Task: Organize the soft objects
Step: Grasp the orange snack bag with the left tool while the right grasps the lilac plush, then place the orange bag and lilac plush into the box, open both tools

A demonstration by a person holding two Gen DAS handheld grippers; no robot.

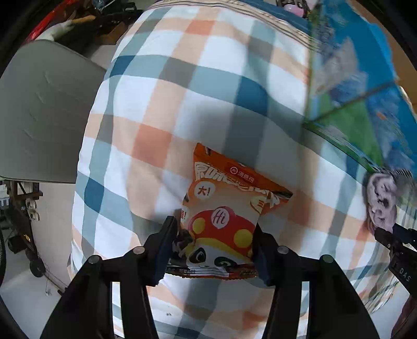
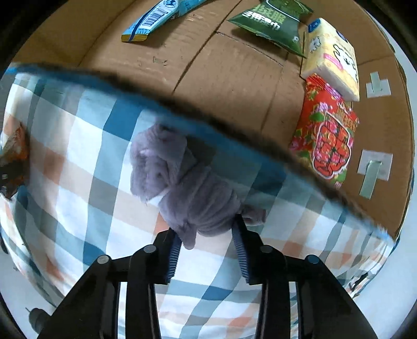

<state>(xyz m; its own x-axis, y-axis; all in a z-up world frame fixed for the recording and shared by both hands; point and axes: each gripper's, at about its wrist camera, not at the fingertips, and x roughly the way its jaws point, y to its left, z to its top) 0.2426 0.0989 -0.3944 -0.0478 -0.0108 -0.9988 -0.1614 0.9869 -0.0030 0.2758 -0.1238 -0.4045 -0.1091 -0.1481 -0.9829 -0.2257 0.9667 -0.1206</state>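
Observation:
An orange snack packet with a cartoon panda lies on a plaid pillow. My left gripper is shut on the packet's lower end, with a finger on each side. A grey plush toy lies on the same pillow. My right gripper is shut on the toy's rear end. The toy also shows at the right of the left wrist view, with the right gripper below it. The orange packet shows at the left edge of the right wrist view.
A cardboard box lies open beyond the pillow. It holds a blue tube, a green packet, a yellow tissue pack and a red floral packet. A grey chair seat is to the left. The box's blue printed wall is to the right.

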